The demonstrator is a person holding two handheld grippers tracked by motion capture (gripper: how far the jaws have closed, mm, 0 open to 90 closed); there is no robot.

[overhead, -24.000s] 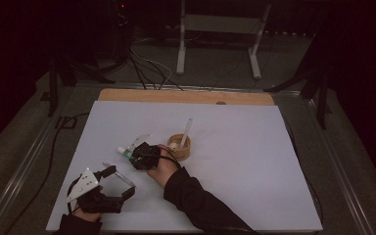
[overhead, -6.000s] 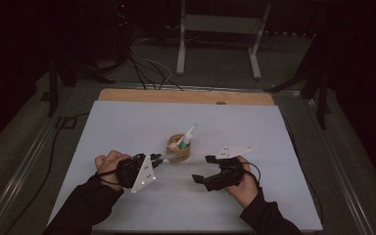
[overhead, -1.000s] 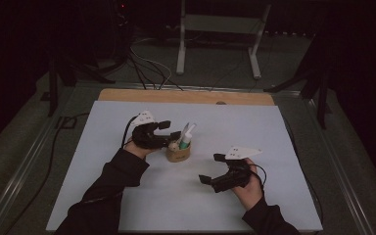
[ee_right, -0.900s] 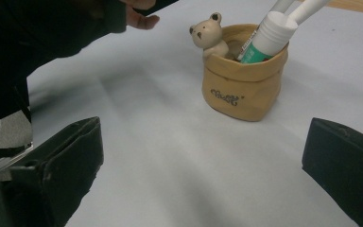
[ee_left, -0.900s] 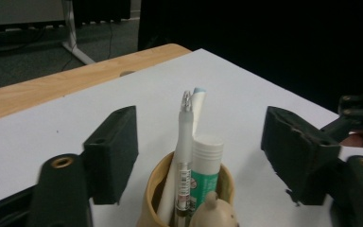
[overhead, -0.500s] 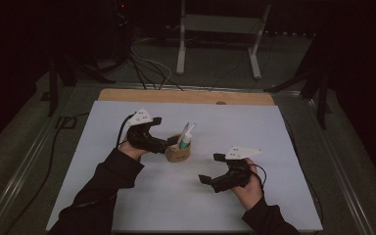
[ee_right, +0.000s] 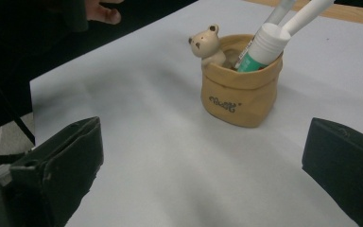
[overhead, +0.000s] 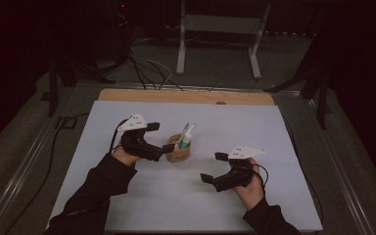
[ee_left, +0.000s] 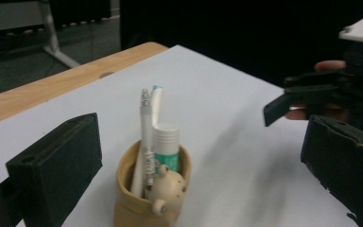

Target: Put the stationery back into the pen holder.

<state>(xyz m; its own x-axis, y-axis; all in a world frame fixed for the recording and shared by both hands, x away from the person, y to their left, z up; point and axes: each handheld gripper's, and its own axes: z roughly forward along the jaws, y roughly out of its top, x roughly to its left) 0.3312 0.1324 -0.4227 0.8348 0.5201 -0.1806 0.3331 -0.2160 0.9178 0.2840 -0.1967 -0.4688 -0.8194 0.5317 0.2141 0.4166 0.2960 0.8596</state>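
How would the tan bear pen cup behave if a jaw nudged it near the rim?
The pen cup probably tips: small base, pens and glue stick rise above it. Its creased, bag-like wall may give. Contents would likely spill and roll.

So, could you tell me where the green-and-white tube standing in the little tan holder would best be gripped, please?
Probably by its white cap end: the tube stands nearly upright in the holder, and only its top clears the rim. Come from above, jaws on either side of the cap, minding the two pens leaning right beside it. The open left gripper is closest.
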